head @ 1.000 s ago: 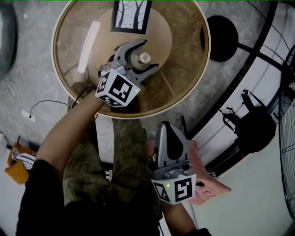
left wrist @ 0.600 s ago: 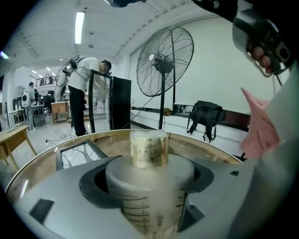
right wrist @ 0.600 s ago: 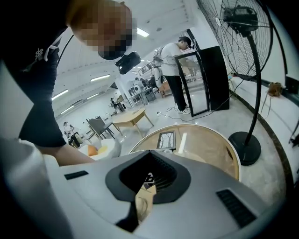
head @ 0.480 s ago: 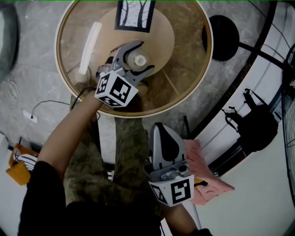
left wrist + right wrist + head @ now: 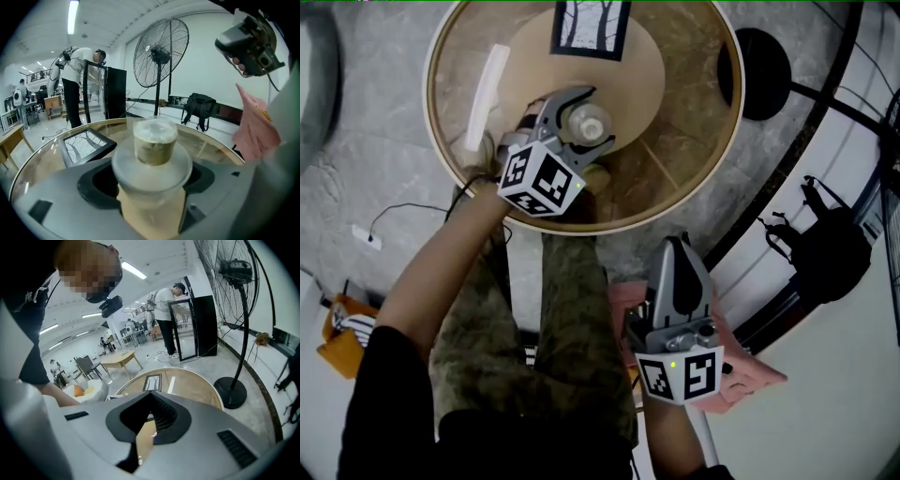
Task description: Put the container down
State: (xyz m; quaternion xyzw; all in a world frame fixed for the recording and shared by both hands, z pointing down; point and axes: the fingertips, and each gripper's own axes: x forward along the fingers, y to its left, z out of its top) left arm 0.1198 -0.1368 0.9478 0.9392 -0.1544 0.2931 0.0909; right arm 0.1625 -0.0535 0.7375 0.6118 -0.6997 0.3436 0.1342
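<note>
Just on the near side of the framed picture (image 5: 591, 28), over the middle of the round glass surface (image 5: 694, 141), the left tongs (image 5: 598, 117) are clamped on the container (image 5: 589, 123). It is a clear jar with a wide lid and a narrower cap, and the jaws press on its body below the lid.

Over the last second the container has barely shifted relative to the picture. It sits at much the same spot in front of the frame, and the jaws have not parted. I judge that the carry is over and only the setting down and release remain. No view shows the jar's base, so I cannot tell whether it already rests on the glass.

The right tongs (image 5: 679, 248) are well away from the picture, off the surface and beside the person's lap. Their jaws are together with nothing between them. They have drifted a little further out to the person's right, where a pink cloth (image 5: 750, 375) lies by the hand. That leaves them out of the way and the put-down entirely to the left tongs.
</note>
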